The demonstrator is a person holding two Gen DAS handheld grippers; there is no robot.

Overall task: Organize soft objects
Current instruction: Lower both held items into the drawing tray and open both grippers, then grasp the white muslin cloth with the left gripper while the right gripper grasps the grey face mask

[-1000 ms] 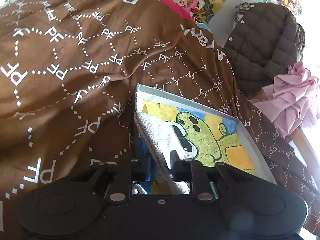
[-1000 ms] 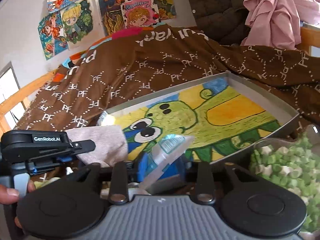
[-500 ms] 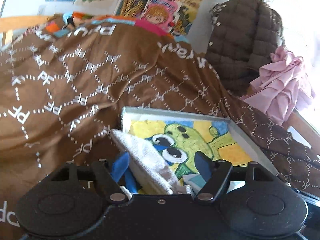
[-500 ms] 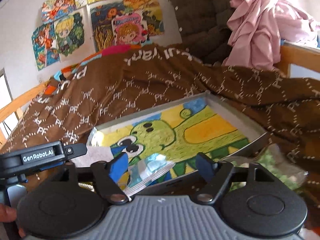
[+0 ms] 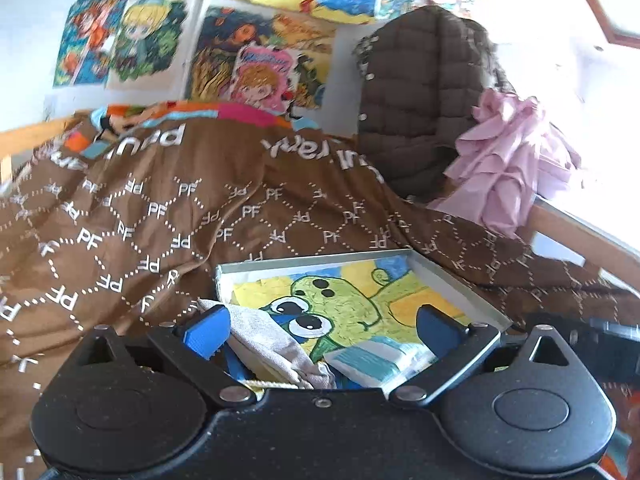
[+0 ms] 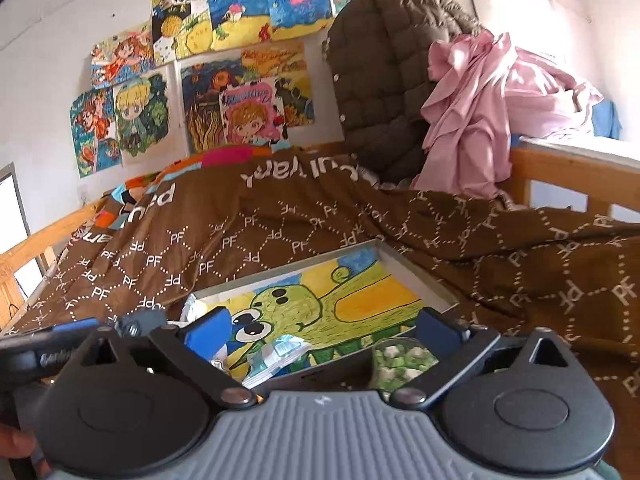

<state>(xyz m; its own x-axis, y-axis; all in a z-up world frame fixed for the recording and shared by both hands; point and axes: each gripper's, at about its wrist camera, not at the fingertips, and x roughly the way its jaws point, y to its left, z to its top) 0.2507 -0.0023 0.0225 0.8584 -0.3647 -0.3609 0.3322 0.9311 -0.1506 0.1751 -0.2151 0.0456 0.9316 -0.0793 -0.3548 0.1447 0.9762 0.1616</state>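
The left gripper (image 5: pixel 320 330) hangs low over the near end of a shallow tray, its 2 blue-padded fingers (image 5: pixel 206 334) spread wide and gripping nothing. Between them lies a folded grey cloth (image 5: pixel 272 342), soft and finely woven, draped across the tray's near left corner. Whether the left pad touches it cannot be told. Just right of the cloth sits a flat, crinkly plastic packet (image 5: pixel 378 358) in teal and white.

The right gripper (image 6: pixel 320 330) is also wide open and empty, poised over the same near edge. In its view the packet (image 6: pixel 278 354) lies between the fingers, inside the tray. Just beside the tray's near right corner is a clear container of small green and white cubes (image 6: pixel 402 356); its exact shape is hidden by the gripper. The other gripper's dark body shows at the left edge, with part of a hand (image 6: pixel 14 444) below it.

The tray (image 5: pixel 456 286) is rectangular with low grey metal walls. Its floor is covered by a bright crayon-textured picture of a green cartoon creature (image 5: pixel 340 308) with big eyes on a yellow and blue ground.

The tray rests on a rumpled brown quilt (image 5: pixel 160 216) printed with white dotted diamonds and "PF" letters. Behind it, against a wooden bed rail (image 6: pixel 560 176), slumps a dark brown quilted puffer jacket (image 5: pixel 420 92) with snap buttons, and beside it a crumpled pink garment (image 5: pixel 508 160). Colourful cartoon drawings (image 6: pixel 192 96) cover the white wall.
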